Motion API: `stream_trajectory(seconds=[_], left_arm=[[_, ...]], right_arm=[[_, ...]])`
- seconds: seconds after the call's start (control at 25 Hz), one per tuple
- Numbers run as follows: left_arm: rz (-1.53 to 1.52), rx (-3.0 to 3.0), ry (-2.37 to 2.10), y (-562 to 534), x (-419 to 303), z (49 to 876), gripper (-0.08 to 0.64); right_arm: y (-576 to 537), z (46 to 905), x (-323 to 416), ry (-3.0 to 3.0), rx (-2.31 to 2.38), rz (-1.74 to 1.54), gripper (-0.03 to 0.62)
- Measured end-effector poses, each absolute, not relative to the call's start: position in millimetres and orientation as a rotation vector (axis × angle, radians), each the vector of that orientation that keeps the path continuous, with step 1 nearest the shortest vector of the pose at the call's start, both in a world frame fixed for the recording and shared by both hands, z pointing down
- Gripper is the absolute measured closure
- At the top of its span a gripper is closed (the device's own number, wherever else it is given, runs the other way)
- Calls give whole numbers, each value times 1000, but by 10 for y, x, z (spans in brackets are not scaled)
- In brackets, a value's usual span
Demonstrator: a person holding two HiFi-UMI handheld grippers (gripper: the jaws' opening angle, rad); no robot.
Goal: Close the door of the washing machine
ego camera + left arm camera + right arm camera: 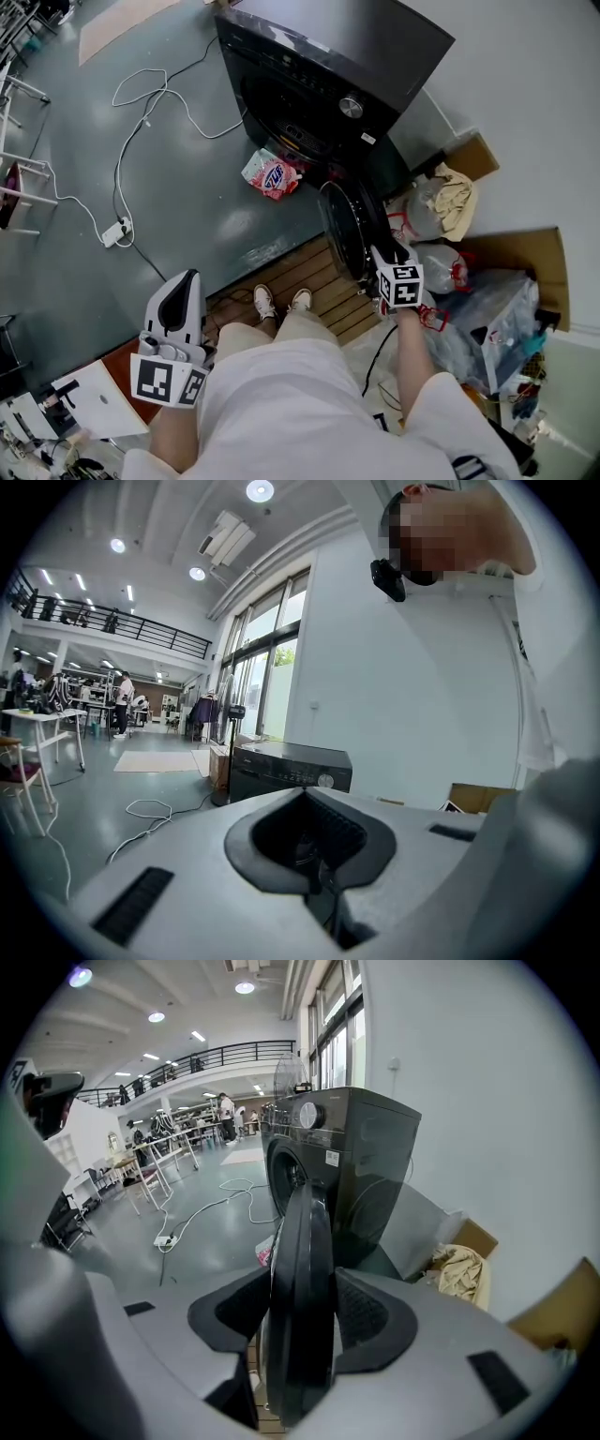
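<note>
The black washing machine [328, 66] stands at the top of the head view, its drum opening facing down-left. Its round dark door [345, 225] hangs open, edge-on toward me. My right gripper [380, 262] sits on the door's outer rim. In the right gripper view the door rim [305, 1269] fills the gap between the pads, which press on both of its sides, with the machine [347, 1166] behind. My left gripper [180, 291] is held low at the left, far from the machine, its fingers together and nothing between them. The left gripper view shows the machine [286, 769] in the distance.
A pink and white detergent bag [272, 174] lies on the floor before the drum. A white cable with a power strip [116, 232] runs across the grey floor at left. Cardboard boxes, cloth and plastic bags [450, 202] crowd the right. I stand on a wooden board [319, 281].
</note>
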State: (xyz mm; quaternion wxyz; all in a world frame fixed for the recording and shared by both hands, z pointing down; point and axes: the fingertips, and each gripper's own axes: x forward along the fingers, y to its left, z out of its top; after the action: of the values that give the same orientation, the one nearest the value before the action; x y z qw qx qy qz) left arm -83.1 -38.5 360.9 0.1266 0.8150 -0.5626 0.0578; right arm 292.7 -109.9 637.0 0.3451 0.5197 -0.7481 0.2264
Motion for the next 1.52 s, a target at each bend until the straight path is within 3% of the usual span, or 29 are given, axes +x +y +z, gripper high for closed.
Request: stream_trajectory(seconds=[1.52], left_arm=[[61, 2294, -1706, -42, -1126, 3666, 555]], right_arm=[[-903, 6330, 2050, -1993, 1319, 765, 387]])
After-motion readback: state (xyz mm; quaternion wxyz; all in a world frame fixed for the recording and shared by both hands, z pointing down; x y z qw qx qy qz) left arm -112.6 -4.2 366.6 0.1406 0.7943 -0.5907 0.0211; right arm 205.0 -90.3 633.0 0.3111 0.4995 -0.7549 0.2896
